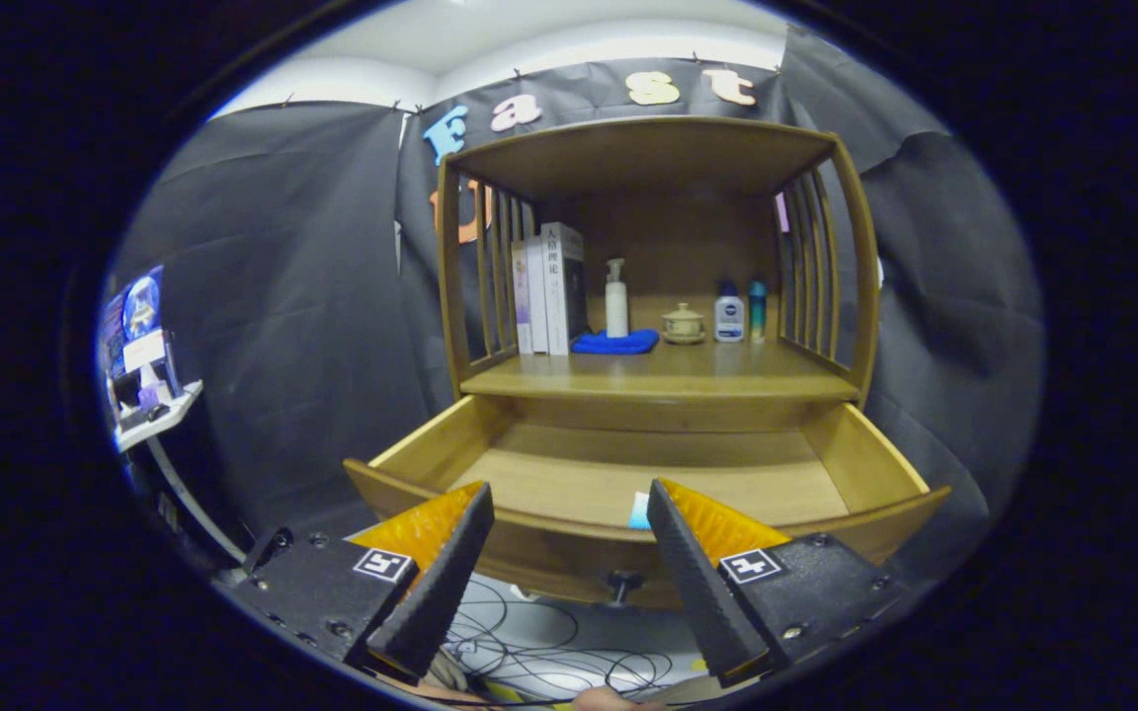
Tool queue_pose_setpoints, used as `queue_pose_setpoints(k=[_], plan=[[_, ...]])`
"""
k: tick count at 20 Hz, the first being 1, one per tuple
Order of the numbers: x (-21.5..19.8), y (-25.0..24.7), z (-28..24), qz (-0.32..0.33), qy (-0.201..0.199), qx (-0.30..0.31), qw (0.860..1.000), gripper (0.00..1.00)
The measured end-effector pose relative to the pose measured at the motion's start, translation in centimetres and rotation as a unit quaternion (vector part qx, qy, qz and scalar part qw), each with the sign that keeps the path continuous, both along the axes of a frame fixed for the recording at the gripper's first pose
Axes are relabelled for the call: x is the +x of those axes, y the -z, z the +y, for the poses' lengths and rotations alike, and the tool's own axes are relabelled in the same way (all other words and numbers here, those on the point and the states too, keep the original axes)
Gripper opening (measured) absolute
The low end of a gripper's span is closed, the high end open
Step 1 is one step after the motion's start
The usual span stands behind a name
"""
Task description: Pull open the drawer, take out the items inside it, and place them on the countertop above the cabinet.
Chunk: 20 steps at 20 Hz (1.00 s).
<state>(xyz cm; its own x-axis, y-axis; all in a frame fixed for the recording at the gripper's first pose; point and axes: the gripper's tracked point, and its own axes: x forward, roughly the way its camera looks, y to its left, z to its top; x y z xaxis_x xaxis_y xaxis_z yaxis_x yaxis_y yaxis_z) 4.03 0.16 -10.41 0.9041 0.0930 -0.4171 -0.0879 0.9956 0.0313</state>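
One drawer [628, 474] beyond open claw [569, 499]

Smooth satin wood drawer [628, 474] and cabinet [648, 158], soft blue cloth [614, 342], glossy plastic bottles [728, 316].

Inside the open drawer [628, 474], we see just a corner of a small pale blue item [639, 512]; the drawer's front wall hides the rest, and one finger [692, 563] of the spread gripper [569, 499] crowds it. Labels on the bottles [729, 318] above the drawer are too small for us to read.
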Motion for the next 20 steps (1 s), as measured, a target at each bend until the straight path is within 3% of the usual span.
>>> queue_pose_setpoints(k=[7,15,20], plan=[[5.6,1.5,-1.9,0.115,0.024,-0.019,0.993,0.98],[9.1,6.4,-2.3,0.258,0.010,-0.026,0.966,0.98],[9.8,8.6,-3.4,0.323,0.041,-0.020,0.945,0.98]])
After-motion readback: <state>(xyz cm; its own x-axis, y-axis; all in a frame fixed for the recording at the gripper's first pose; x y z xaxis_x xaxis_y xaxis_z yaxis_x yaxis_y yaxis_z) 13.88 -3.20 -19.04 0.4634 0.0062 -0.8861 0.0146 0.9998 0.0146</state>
